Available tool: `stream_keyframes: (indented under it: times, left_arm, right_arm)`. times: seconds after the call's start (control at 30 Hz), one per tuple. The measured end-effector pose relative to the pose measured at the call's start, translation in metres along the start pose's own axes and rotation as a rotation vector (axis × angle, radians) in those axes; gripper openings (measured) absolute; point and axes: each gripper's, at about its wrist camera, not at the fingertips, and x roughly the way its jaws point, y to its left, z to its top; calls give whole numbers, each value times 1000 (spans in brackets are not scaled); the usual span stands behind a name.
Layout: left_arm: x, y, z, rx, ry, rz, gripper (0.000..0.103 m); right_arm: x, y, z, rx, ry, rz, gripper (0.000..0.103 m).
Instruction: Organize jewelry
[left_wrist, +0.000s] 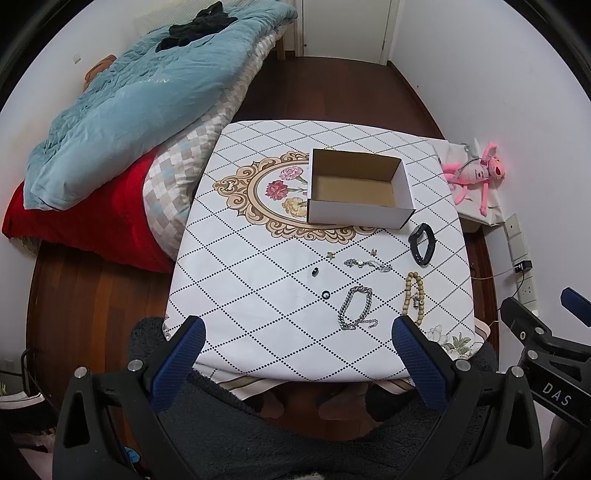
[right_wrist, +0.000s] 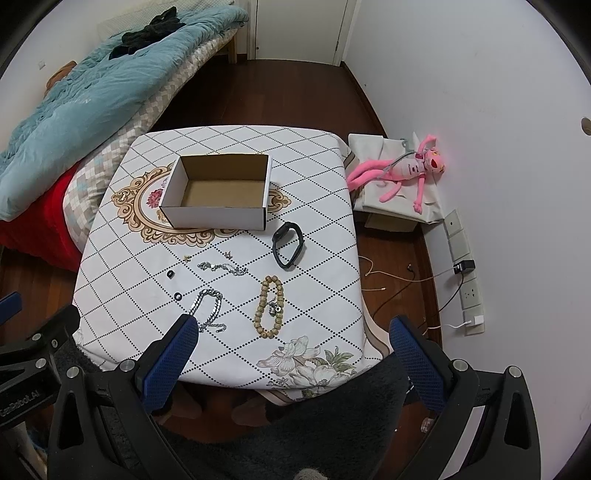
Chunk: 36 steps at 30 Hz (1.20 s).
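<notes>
Nearest you, your left gripper (left_wrist: 297, 334) and right gripper (right_wrist: 291, 334) both hover above the table's near edge, jaws spread wide, holding nothing. On the diamond-patterned tablecloth (left_wrist: 258, 295) just beyond lie a silver chain bracelet (left_wrist: 354, 308) and, to its right, a wooden bead bracelet (right_wrist: 271, 310). Farther on sit two small black rings (right_wrist: 178, 296), a thin silver chain (left_wrist: 367, 264) and a black wristband (right_wrist: 287, 246). Beyond them stands an open cardboard box (left_wrist: 356, 192).
</notes>
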Motion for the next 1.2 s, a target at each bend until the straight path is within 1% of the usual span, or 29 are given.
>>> stream_keyframes:
  times: [0.3,0.37,1.2]
  left_arm:
    - [-1,-2,1,3,-2,-1,103]
    - [-1,-3,1,3,-3,-2,103]
    - [-6,-6,5,6,-17,-2,103]
  right_arm:
    - [0,-1,2,1,-5,0,103]
    - [-5,-7,8,0,-6,5,103]
    - [-9,-8,10,3,-14,4,103]
